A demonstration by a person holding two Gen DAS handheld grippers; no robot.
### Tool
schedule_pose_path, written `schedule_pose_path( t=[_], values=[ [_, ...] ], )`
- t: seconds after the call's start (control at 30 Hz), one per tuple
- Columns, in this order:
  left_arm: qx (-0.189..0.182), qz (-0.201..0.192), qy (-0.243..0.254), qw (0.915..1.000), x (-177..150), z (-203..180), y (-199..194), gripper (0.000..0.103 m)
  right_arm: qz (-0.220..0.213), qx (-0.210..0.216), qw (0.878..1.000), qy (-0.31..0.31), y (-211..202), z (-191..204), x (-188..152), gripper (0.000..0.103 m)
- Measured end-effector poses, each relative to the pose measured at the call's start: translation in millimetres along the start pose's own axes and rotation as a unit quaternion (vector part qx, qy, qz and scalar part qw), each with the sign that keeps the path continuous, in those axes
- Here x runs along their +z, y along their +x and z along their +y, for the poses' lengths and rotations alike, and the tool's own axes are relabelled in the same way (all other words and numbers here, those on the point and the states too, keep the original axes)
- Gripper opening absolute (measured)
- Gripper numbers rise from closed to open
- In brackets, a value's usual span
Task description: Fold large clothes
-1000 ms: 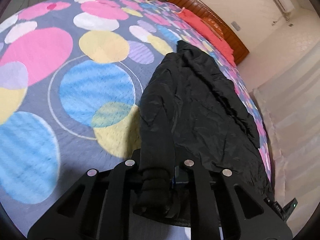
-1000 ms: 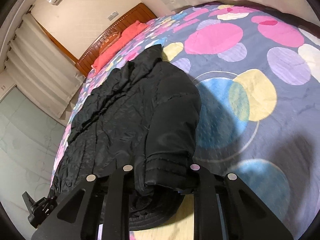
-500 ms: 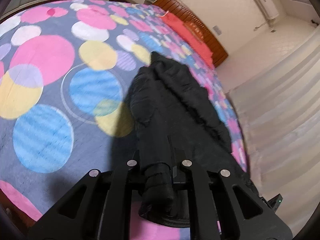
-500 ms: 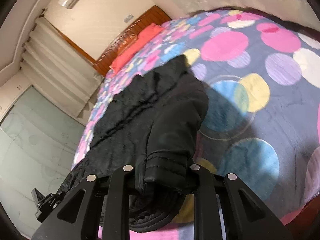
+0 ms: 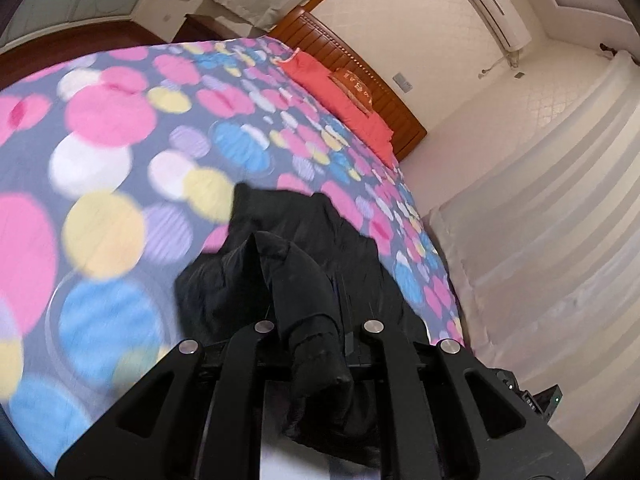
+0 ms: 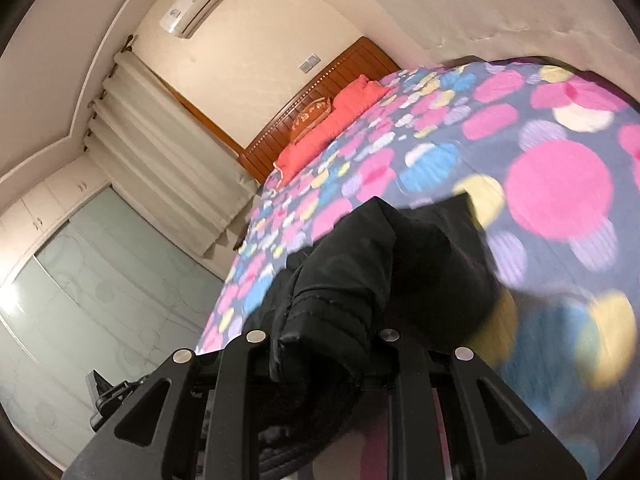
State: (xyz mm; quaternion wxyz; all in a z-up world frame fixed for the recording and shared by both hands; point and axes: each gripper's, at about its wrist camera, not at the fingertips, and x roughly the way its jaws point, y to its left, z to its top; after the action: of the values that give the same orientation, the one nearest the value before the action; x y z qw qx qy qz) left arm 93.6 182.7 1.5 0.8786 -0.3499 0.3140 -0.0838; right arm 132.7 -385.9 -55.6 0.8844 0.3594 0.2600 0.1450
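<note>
Nearest us, our left gripper (image 5: 316, 356) was clenched on a cuff of the black jacket (image 5: 296, 276), and our right gripper (image 6: 320, 356) was clamped on the other cuff (image 6: 320, 320). Beyond the grippers, the jacket (image 6: 432, 264) hung lifted over the spotted bedspread (image 5: 104, 184), its far end trailing toward the bed's near edge. Farthest along the bedspread lay the red pillows (image 5: 344, 100) against the wooden headboard (image 5: 360, 68).

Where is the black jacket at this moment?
In both wrist views the black jacket is gripped at its near end by the left tongs and right tongs, its far end on the spotted bedspread.
</note>
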Motion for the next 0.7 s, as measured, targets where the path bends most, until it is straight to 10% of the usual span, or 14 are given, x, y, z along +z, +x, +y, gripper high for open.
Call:
schedule_pose_path(
  t=[0.37, 0.7],
  values=[
    [0.091, 0.024, 0.033, 0.9951, 94.3, -15.0, 164.0, 0.011, 0.034, -0.062, 0.996, 0.045, 155.1, -39.4, 86.5, 0.021],
    [0.180, 0.073, 0.081, 0.9777, 101.6, 14.2, 290.2, 0.012, 0.104, -0.136, 0.983, 0.065, 264.3, -96.0, 91.9, 0.028]
  ],
)
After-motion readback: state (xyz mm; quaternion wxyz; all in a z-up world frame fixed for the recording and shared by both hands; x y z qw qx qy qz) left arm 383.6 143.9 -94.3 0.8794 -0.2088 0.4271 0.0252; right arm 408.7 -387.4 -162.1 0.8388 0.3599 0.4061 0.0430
